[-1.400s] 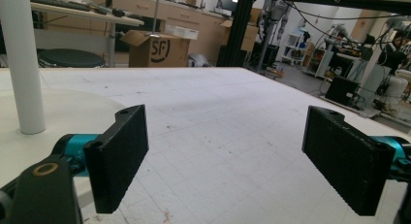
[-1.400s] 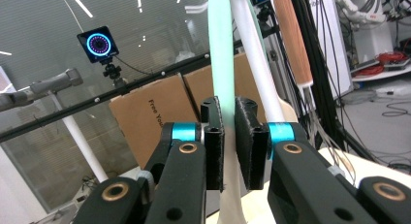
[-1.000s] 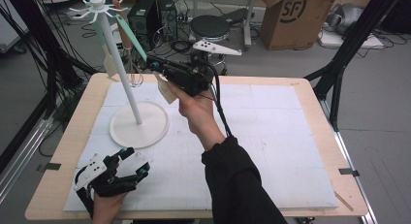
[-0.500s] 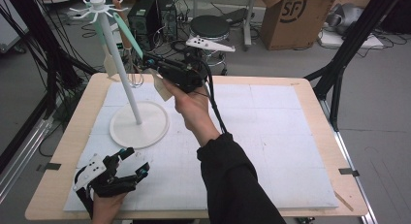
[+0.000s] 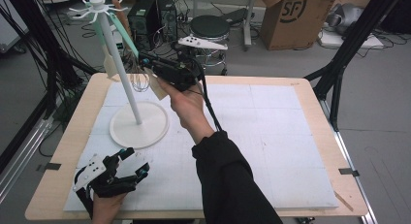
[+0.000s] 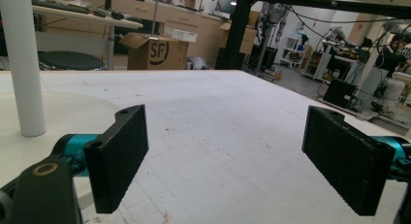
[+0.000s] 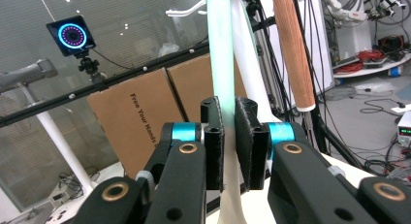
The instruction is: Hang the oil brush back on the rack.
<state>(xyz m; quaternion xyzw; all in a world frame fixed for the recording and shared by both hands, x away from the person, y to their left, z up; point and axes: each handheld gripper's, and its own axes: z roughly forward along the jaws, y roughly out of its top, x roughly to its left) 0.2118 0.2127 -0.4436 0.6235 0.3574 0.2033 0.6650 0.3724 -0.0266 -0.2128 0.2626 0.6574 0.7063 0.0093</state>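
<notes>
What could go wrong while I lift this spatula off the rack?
1. The right gripper is shut on the mint green spatula, which hangs from the rack; a sideways pull might tip the rack, since the left gripper rests open on the table, apart from its base.
2. A whisk and a wooden handle hang close by and could be knocked loose.

Cardboard box [image 5: 290, 18], black stool [image 5: 210, 26] behind table [image 5: 310, 95]
</notes>
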